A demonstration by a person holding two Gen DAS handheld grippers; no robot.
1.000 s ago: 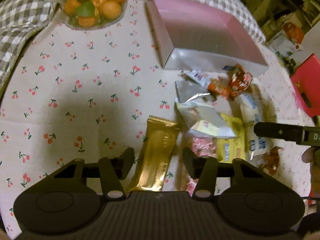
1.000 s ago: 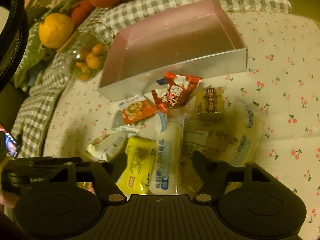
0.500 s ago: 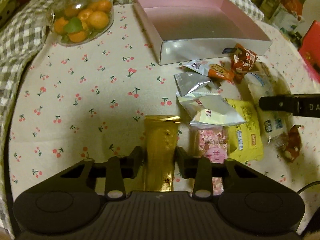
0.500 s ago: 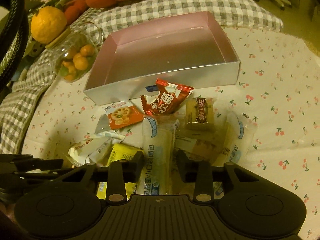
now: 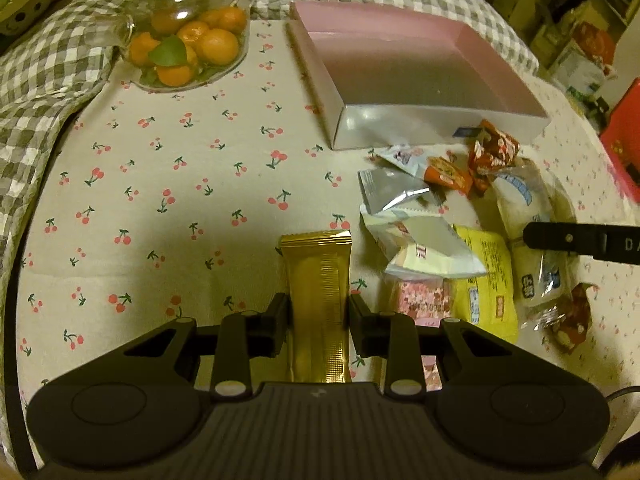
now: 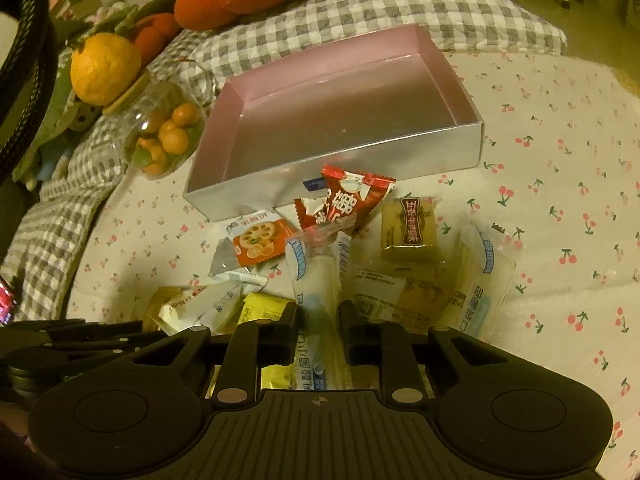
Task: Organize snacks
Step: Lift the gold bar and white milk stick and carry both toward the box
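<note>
Pink-lined and bare, the box (image 6: 340, 120) has taken no snack yet — the left gripper (image 5: 319, 320) is clamped on the gold bar (image 5: 318, 280), the right gripper (image 6: 319, 326) on a clear bread pack (image 6: 316, 272), the heap (image 5: 472, 240) still on the cloth before the box.

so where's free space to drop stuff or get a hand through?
The pink box is empty inside. Bare cherry cloth runs between the orange jar, the box and the gold packet; more lies right of the pile. It is crowded in the snack pile against the box's front wall.
</note>
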